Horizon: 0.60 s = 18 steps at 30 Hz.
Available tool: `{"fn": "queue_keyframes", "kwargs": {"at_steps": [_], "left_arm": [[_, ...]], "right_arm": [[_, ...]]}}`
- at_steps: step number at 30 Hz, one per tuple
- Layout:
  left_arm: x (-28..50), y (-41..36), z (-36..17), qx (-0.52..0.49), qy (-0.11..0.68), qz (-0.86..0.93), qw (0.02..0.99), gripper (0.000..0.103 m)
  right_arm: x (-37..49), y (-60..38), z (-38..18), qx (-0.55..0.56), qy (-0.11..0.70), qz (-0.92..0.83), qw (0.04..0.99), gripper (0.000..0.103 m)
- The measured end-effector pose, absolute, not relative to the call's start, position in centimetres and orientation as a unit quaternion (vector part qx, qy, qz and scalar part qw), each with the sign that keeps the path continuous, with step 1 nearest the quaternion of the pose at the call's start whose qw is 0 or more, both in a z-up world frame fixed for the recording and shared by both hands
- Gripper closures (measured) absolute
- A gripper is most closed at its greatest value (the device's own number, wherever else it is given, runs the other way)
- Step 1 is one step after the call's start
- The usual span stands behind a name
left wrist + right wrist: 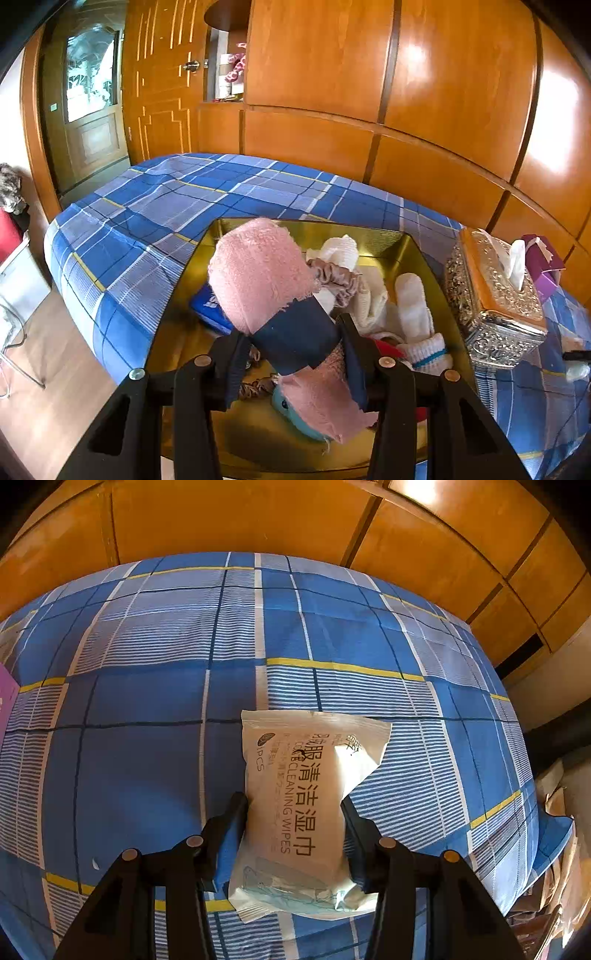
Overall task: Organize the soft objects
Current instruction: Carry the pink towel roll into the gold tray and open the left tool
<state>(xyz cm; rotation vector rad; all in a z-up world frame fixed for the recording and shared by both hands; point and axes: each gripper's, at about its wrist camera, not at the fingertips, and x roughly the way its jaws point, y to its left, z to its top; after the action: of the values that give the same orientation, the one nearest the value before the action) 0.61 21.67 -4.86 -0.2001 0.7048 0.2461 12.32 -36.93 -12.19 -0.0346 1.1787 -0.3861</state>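
Note:
In the left wrist view my left gripper [293, 338] is shut on a rolled pink towel [258, 273] with a dark blue band, held above a gold tray [421, 258]. The tray holds white socks [413, 306], a mauve scrunchie [336, 277], a blue packet [208, 308] and a teal item [295, 417]. In the right wrist view my right gripper [295, 812] is shut on a white pack of cleaning wipes [306, 801] just above the blue plaid bedspread [147, 664].
An ornate silver tissue box [495, 299] and a purple box [543, 266] sit to the right of the tray. Wooden wardrobe panels [369, 74] stand behind the bed. Floor and a chair lie to the left of the bed. A purple corner [5, 690] shows at the left edge.

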Motion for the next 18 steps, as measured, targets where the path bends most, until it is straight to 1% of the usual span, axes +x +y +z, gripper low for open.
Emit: {"fn": "queue_keyframes", "kwargs": {"at_steps": [12, 15, 18], "left_arm": [[0.6, 23.9, -6.3, -0.117, 0.356, 0.15, 0.915, 0.054], [0.5, 24.7, -6.5, -0.144, 0.355, 0.14, 0.913, 0.053], [0.5, 25.9, -6.5, -0.192, 0.355, 0.116, 0.908, 0.052]], "right_arm": [[12.3, -36.5, -12.3, -0.032, 0.55, -0.187, 0.813, 0.054], [12.3, -36.5, -12.4, -0.032, 0.549, -0.188, 0.814, 0.054], [12.3, -36.6, -12.3, -0.03, 0.549, -0.187, 0.814, 0.054]]}}
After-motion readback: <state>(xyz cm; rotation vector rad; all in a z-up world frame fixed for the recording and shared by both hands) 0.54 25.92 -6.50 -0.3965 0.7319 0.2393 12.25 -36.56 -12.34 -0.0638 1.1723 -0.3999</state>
